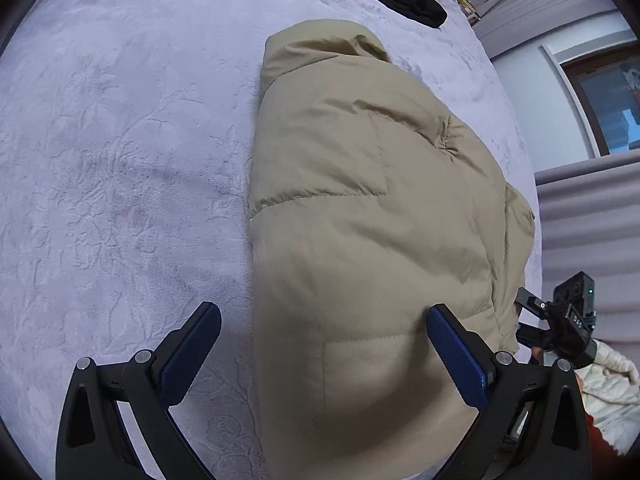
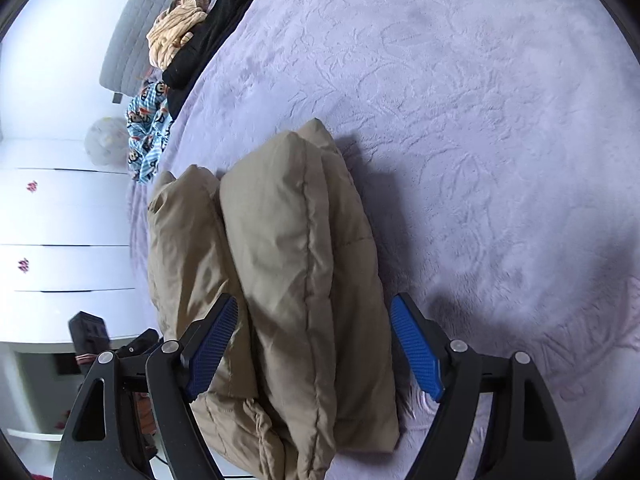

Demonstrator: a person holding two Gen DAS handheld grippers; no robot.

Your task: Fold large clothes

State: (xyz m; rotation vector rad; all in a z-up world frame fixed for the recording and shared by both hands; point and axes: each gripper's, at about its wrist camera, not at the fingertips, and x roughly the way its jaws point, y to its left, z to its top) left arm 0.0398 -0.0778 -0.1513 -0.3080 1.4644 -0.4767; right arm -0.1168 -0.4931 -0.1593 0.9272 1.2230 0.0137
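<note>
On the lilac bedspread, a beige puffer jacket is lying folded into a thick bundle. Above the jacket's near end, the left gripper and right gripper are both hovering, fingers spread wide apart, gripping nothing. Beyond the jacket, a black garment is lying at the bedspread's edge.

Left wrist cam sits close above the folded beige padded jacket, looking down along its length over the lilac embossed plush bedspread. Right wrist cam faces the same jacket from its opposite side, equally near. Both views share jacket & bedspread.
</note>
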